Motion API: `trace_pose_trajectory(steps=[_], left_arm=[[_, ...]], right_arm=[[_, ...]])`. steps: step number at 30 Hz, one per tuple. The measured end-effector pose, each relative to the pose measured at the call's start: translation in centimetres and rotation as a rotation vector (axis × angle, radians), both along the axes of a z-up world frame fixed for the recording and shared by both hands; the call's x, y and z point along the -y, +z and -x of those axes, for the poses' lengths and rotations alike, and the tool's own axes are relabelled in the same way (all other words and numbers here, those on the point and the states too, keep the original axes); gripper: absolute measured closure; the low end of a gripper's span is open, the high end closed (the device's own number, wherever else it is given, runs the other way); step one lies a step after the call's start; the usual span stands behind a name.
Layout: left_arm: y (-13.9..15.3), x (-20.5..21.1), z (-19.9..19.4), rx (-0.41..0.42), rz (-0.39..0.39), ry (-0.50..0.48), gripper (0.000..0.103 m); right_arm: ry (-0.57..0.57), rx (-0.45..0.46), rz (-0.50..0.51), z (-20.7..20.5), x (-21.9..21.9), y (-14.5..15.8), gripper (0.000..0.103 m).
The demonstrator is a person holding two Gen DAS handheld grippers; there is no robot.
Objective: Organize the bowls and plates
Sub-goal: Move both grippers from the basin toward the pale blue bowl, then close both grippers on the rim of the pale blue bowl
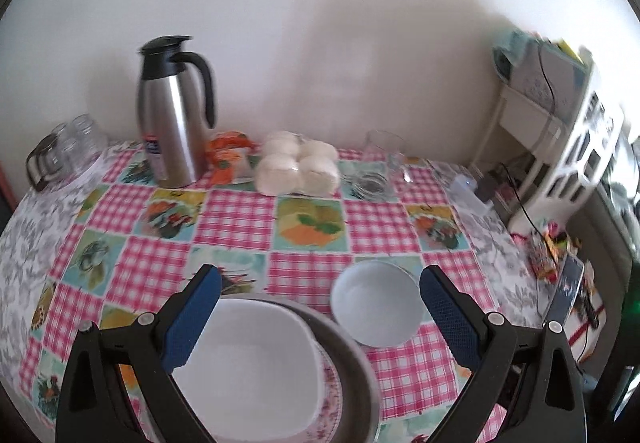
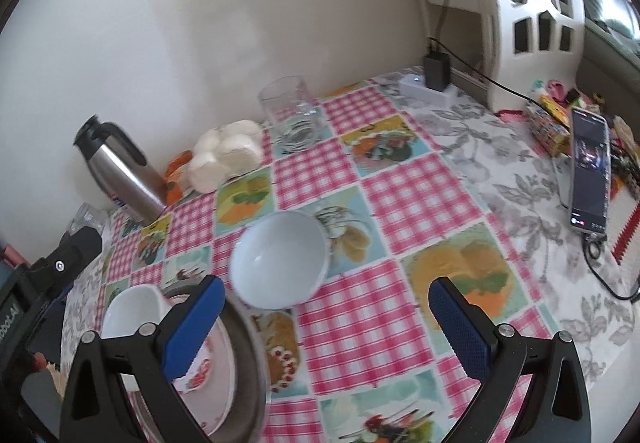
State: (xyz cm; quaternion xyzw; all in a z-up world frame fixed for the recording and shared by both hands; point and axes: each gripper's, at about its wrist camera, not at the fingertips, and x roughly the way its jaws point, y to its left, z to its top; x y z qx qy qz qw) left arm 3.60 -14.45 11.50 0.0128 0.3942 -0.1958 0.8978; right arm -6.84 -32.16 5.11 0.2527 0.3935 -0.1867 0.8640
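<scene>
A round white bowl [image 1: 376, 303] sits on the checked tablecloth; it also shows in the right wrist view [image 2: 280, 263]. Left of it a square white bowl [image 1: 256, 367] rests in a floral plate [image 1: 332, 395] on a grey plate [image 1: 356, 359]. In the right wrist view the square bowl [image 2: 132, 311], floral plate [image 2: 212, 363] and grey plate [image 2: 248, 355] stand at lower left. My left gripper [image 1: 320, 283] is open, above the stack and the round bowl. My right gripper [image 2: 326, 295] is open, just short of the round bowl. Part of the left gripper's body [image 2: 60, 263] shows at left.
Along the wall stand a steel thermos [image 1: 172, 115], packaged white rolls [image 1: 296, 167], an orange packet [image 1: 228, 155], a glass jug [image 2: 290, 111] and glass jars [image 1: 68, 147]. A phone [image 2: 590, 175], cables, a power strip [image 2: 428, 87] and a white shelf [image 2: 528, 3] are at right.
</scene>
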Motion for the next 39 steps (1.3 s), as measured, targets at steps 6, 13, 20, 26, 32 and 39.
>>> trace_pose_trajectory(steps=[6,13,20,26,32,39], left_arm=[[-1.3,3.2,-0.7,-0.07,-0.034,-0.074,0.004],[-3.4,6.2,-1.9,-0.121,-0.138,-0.061,0.004],[-5.6,7.7,-3.7,-0.162,-0.204,-0.038,0.004],[-7.4,8.9,-4.8,-0.191,-0.247,-0.035,0.016],[-9.0,9.7,-5.7,-0.214,-0.273,-0.041,0.023],[-10.5,10.0,-6.3,-0.248,-0.279,-0.042,0.034]], right_arm=[[-0.064,-0.01,-0.019,0.7,3.0,-0.9,0.0],[-0.083,-0.024,-0.05,0.3,4.9,-2.3,0.0],[-0.054,-0.064,-0.119,-1.4,5.4,-5.2,0.0],[-0.012,-0.087,-0.163,-3.4,4.8,-6.8,0.0],[0.005,-0.116,-0.179,-4.9,4.4,-8.0,0.001],[0.026,-0.147,-0.188,-6.5,3.6,-9.4,0.013]])
